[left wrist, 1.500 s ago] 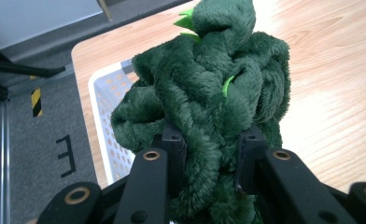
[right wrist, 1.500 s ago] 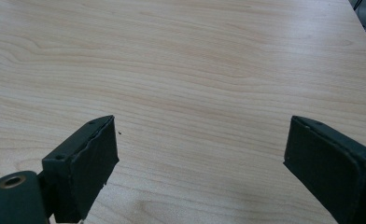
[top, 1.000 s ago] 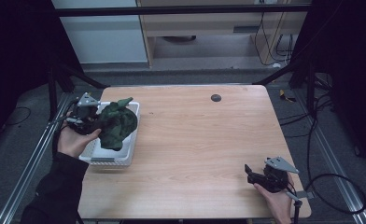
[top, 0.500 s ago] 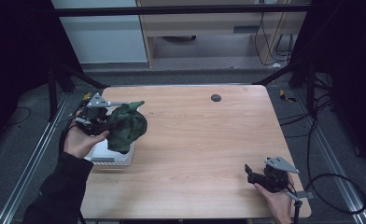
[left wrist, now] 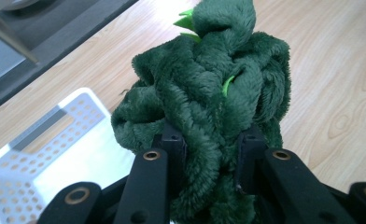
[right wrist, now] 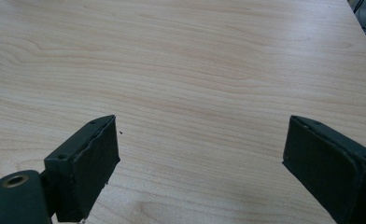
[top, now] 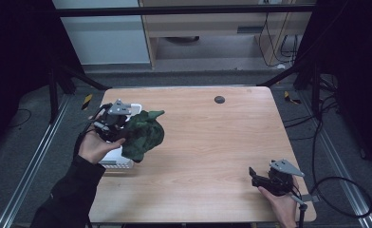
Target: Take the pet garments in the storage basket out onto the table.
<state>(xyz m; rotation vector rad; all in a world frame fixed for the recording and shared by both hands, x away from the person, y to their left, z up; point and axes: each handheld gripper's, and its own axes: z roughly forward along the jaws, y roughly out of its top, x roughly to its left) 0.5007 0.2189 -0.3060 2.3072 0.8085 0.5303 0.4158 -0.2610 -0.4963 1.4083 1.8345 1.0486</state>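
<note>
While the left gripper (left wrist: 211, 154) is clamping its two black jaws into the dark green plush cloth (left wrist: 209, 88), its own view is bringing out bright green trim in the folds and the perforated floor of the white basket (left wrist: 45, 149) below; the high view is showing that bundle (top: 144, 134) hanging in the air over the basket's (top: 117, 161) right edge and the wooden table (top: 208, 142), and the right gripper (top: 256, 175) sitting near the front right corner, its jaws gaping wide over bare wood (right wrist: 195, 70)
</note>
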